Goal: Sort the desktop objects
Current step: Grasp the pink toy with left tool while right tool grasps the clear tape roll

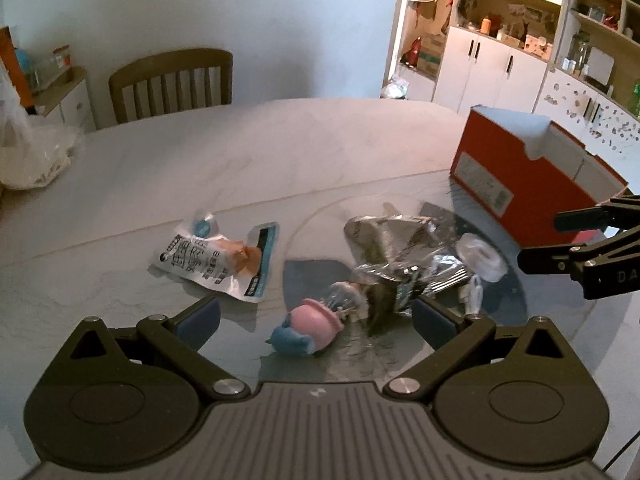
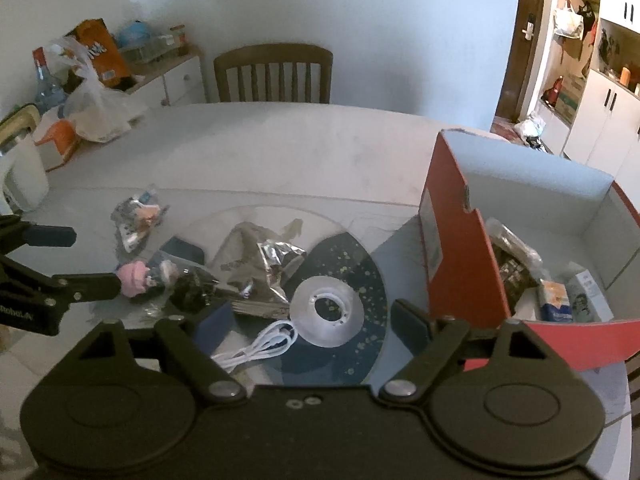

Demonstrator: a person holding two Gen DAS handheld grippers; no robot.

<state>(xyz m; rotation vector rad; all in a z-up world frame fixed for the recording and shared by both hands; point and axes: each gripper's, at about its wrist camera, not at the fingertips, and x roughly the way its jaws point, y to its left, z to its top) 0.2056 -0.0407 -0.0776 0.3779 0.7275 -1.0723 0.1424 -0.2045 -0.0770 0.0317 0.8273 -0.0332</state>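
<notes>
We are positioning both open, empty grippers, left gripper (image 1: 316, 314) over the pink-and-blue plastic toy (image 1: 310, 326), right gripper (image 2: 312, 320) over the clear plastic disc (image 2: 326, 306), each likely next for the red cardboard box (image 2: 456, 248).

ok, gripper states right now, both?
Left gripper: open, holding nothing, pink toy lying between its fingers.
Right gripper: open, empty, above the clear tape roll.

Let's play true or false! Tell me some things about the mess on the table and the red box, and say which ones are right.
1. Both grippers, the left gripper and the right gripper, are open. True.
2. The red box is empty. False: packets lie inside it.
3. The white cable lies beside the clear tape roll. True.
4. The pink toy is inside the box. False: it lies on the table.
</notes>
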